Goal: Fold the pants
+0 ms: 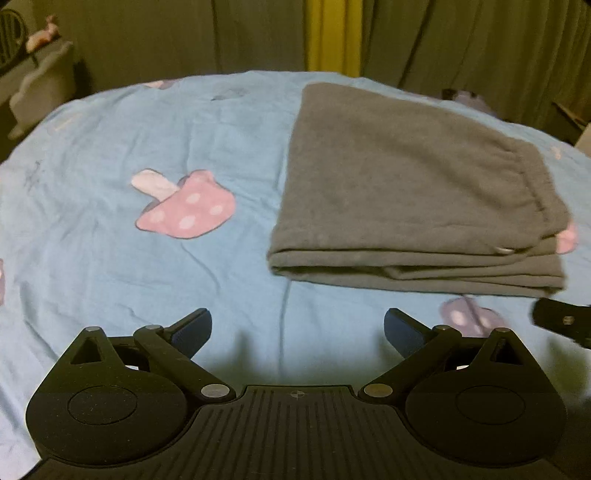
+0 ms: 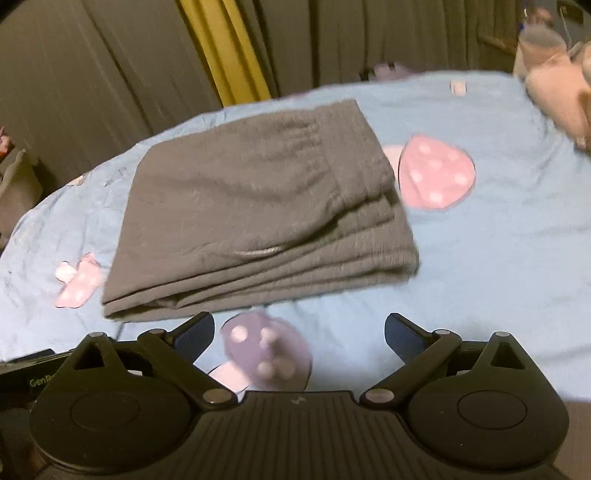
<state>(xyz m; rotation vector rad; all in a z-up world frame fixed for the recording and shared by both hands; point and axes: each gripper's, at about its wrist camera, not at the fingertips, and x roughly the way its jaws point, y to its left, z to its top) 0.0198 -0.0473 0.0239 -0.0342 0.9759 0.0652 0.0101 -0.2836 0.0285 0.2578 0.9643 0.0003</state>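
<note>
On a blue bedsheet (image 1: 110, 258) printed with pink mushrooms lie grey pants (image 1: 406, 184), folded into a thick, neat rectangle, waistband on top. The left gripper (image 1: 297, 332) sits nearer than the pile, jaws spread wide, holding nothing. The right gripper (image 2: 299, 334) is likewise wide open and empty, just short of the pants' near edge. The folding looks finished; little seems left beyond perhaps tidying the edges.

Dim room; grey-green curtains (image 1: 461, 40), yellow strip (image 1: 332, 35), mushroom-print bedsheet (image 1: 110, 258).
</note>
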